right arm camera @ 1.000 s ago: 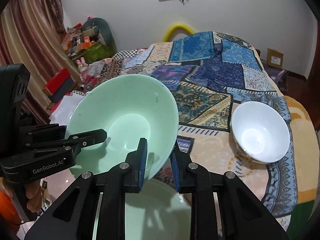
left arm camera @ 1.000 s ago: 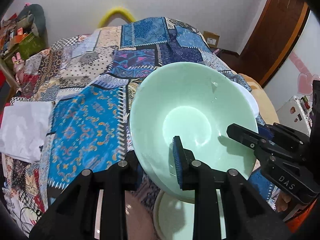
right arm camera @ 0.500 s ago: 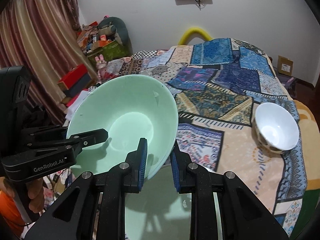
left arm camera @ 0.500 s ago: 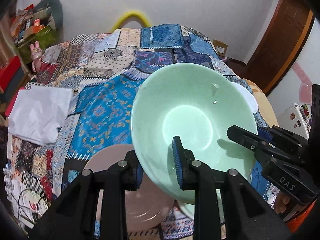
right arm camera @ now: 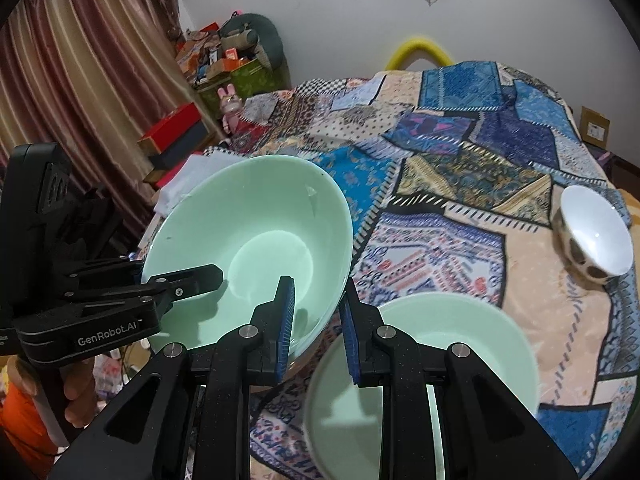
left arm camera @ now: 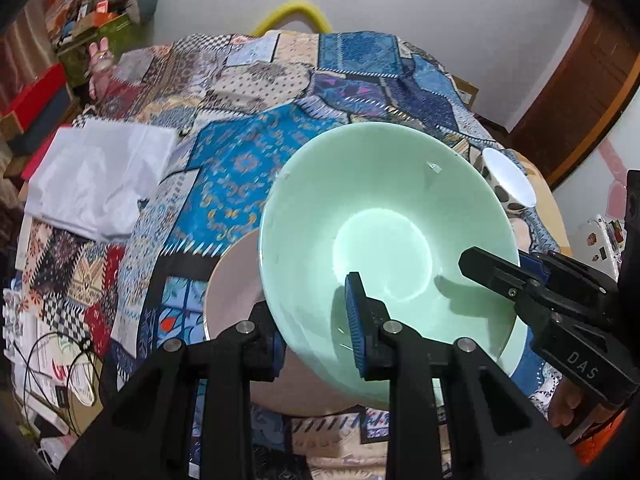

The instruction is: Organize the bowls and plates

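Both grippers hold one large mint-green bowl point(left arm camera: 384, 240) in the air above the patchwork bed. My left gripper point(left arm camera: 316, 332) is shut on its near rim. My right gripper point(right arm camera: 318, 324) is shut on its opposite rim; the bowl shows in the right wrist view point(right arm camera: 256, 248) too. Below the bowl lies a pink plate point(left arm camera: 236, 280), partly hidden. A mint-green plate point(right arm camera: 440, 360) lies on the bed under my right gripper. A small white bowl with a dark-spotted outside point(right arm camera: 596, 232) sits at the right; it also shows in the left wrist view point(left arm camera: 508, 180).
The patchwork quilt point(right arm camera: 460, 160) covers the bed. A folded white cloth point(left arm camera: 96, 172) lies at its left edge. Boxes and clutter point(right arm camera: 176, 136) stand by the curtain on the left. Cables point(left arm camera: 52, 360) lie at the near left.
Both grippers have carried the green bowl up and to the left. The pink plate and the green plate below have come more into view, and the white bowl has shifted right.
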{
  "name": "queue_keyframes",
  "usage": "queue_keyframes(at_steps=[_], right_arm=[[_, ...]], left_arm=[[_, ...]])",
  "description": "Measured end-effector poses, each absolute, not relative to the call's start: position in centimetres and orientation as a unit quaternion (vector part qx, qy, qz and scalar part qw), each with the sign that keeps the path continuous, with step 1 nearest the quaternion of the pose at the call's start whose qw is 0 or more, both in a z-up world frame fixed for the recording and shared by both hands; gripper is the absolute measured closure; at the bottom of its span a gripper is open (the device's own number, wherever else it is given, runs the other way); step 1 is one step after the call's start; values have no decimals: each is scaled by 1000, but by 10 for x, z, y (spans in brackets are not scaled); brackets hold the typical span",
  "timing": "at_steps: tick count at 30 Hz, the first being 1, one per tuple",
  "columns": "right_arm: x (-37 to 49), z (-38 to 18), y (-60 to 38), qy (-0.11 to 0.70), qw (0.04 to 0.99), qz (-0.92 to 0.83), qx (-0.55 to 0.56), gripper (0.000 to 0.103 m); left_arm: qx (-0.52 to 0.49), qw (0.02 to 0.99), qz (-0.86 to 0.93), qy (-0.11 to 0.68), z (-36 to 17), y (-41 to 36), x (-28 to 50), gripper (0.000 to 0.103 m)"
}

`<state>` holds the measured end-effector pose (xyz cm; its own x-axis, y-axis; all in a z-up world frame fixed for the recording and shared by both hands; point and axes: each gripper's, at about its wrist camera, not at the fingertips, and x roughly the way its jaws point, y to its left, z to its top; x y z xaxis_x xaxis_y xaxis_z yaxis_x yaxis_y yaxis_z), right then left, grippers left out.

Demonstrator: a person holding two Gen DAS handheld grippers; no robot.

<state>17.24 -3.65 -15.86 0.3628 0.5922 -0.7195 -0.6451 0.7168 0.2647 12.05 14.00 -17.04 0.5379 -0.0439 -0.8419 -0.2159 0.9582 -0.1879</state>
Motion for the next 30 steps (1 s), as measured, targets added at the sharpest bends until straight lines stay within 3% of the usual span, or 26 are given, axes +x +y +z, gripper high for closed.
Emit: queue_keyframes(at_steps=[20,30], right_arm=[[162,-211,-3,481,783,393,-45,83],[161,-217,3,488,775,398,-56,81]], left_arm=[[-165,835,77,519,-227,172,109,77],[-149,840,83,515,-229,174,109,77]])
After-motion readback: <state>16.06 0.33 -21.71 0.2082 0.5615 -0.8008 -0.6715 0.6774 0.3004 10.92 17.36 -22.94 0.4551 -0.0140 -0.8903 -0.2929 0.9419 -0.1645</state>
